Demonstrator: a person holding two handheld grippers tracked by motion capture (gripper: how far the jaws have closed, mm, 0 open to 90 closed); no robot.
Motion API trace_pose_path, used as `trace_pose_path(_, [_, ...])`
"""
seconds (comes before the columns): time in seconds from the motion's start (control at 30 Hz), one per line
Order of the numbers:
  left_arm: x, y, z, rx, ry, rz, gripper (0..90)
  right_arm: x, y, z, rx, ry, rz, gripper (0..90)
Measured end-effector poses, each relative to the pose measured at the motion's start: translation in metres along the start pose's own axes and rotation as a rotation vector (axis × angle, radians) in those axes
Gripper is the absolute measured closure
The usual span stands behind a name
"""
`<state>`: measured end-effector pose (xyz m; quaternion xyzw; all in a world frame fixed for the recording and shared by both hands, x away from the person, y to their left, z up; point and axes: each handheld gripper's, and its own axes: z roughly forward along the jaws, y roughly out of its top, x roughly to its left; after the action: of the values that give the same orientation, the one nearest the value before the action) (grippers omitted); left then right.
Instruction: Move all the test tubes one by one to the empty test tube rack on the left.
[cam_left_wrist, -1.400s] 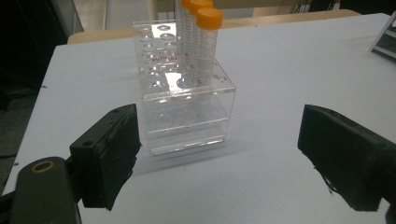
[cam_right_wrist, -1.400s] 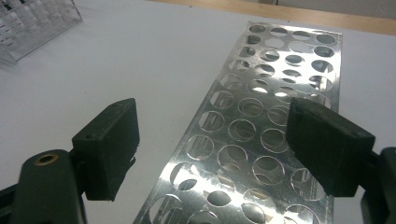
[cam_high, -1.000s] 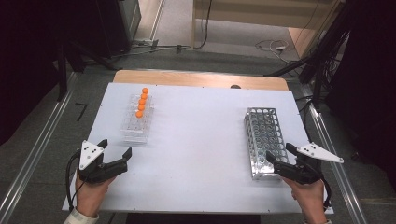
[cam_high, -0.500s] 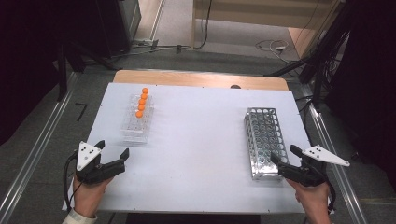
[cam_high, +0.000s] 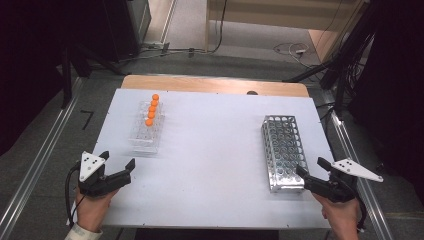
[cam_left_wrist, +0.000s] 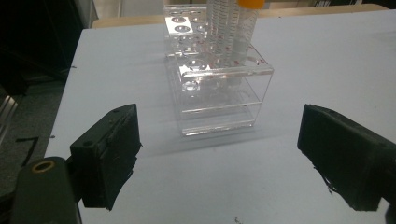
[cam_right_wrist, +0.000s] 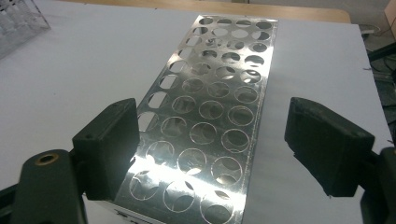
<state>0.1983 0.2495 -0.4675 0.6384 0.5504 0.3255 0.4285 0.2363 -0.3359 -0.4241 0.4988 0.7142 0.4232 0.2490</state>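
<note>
— What do the tools look like?
— The left gripper (cam_high: 118, 169) and right gripper (cam_high: 312, 170) are black, each topped by a grey three-cornered plate with dark dots.
— Cables?
— Black, trailing. A pale sleeve (cam_high: 82, 232) cuff shows.

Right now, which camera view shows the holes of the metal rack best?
The right gripper view: the metal rack lies close below the open jaws, each hole distinct and empty. The high view shows the whole metal rack, its holes small. The left gripper view faces the clear rack.
</note>
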Motion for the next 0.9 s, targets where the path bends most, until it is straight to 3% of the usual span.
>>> trace_pose_path(0.9, [0.013, -0.009, 0.001, 0.035, 0.024, -0.02, 13.5, -0.025, -0.015, -0.004, 0.014, -0.074, 0.071, 16.8])
